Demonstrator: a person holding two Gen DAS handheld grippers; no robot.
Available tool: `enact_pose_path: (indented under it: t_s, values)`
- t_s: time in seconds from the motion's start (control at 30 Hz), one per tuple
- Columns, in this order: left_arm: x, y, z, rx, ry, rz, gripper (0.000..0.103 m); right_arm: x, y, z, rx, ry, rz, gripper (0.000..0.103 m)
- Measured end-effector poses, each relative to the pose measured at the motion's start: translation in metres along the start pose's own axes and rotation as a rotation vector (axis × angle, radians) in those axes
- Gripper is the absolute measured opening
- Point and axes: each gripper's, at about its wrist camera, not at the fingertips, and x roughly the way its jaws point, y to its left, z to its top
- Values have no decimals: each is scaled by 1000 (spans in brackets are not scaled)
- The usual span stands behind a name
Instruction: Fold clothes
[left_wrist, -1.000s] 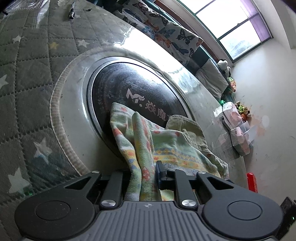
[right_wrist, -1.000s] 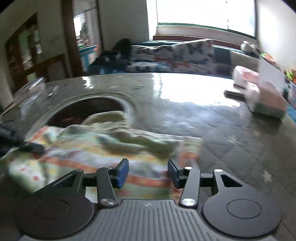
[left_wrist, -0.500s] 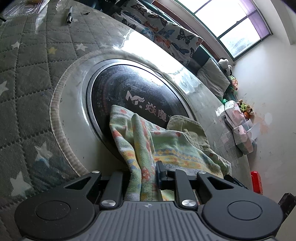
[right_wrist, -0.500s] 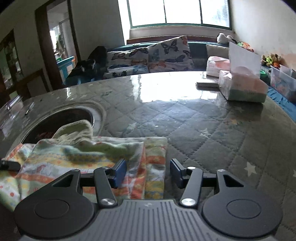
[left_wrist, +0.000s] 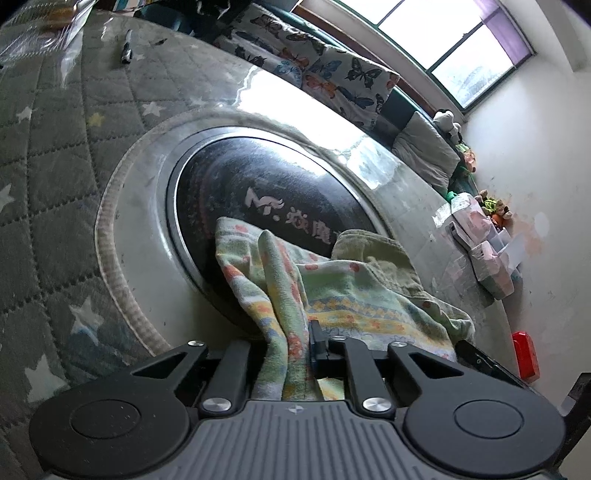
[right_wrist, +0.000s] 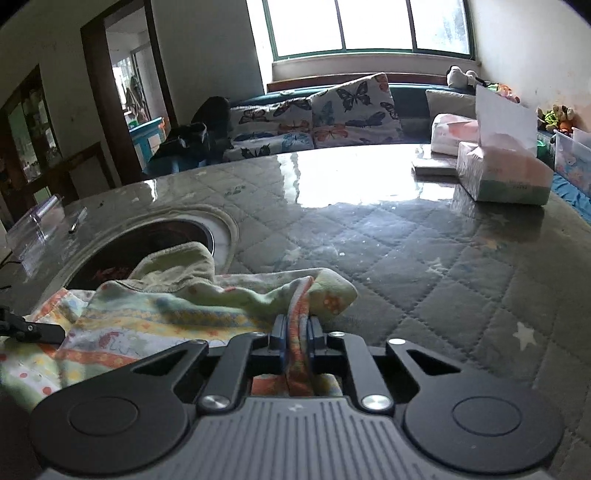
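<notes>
A small pastel garment (left_wrist: 354, 295) with green, yellow and orange printed bands lies crumpled on the quilted table, partly over a round black plate. My left gripper (left_wrist: 291, 341) is pinching a raised fold at the garment's near edge, and its jaws are closing on that fold. In the right wrist view the same garment (right_wrist: 166, 314) spreads to the left. My right gripper (right_wrist: 295, 328) is shut on its bunched orange-trimmed corner. A black tip of the left gripper (right_wrist: 33, 328) shows at the left edge there.
The round black plate (left_wrist: 266, 184) with white lettering is sunk into the grey star-quilted table cover (right_wrist: 424, 258). Tissue packs (right_wrist: 502, 173) stand at the far right, a pen (left_wrist: 126, 55) and a clear plastic bag (right_wrist: 37, 221) at the far left. A butterfly-print sofa (right_wrist: 325, 110) lies beyond.
My right gripper's jaws, open around the garment's corner before, have shut on it and bunched it up. The left gripper has kept its pinch and hardly moved.
</notes>
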Motion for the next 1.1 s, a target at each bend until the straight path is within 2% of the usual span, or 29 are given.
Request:
enact_pose_path:
  t_s: [0.2, 0.4, 0.73, 1.1]
  values:
    - [-7, -22, 7, 76, -27, -25, 10, -23, 0, 6, -4, -65, -1, 8]
    - [2, -61, 14, 159, -24, -77, 10, -49, -11, 19, -1, -134, -53, 7]
    - [38, -137, 18, 264, 11, -166, 10, -84, -67, 31, 54, -209, -207, 7]
    - [84, -200, 14, 363, 57, -201, 10, -95, -119, 30, 103, -227, -313, 7]
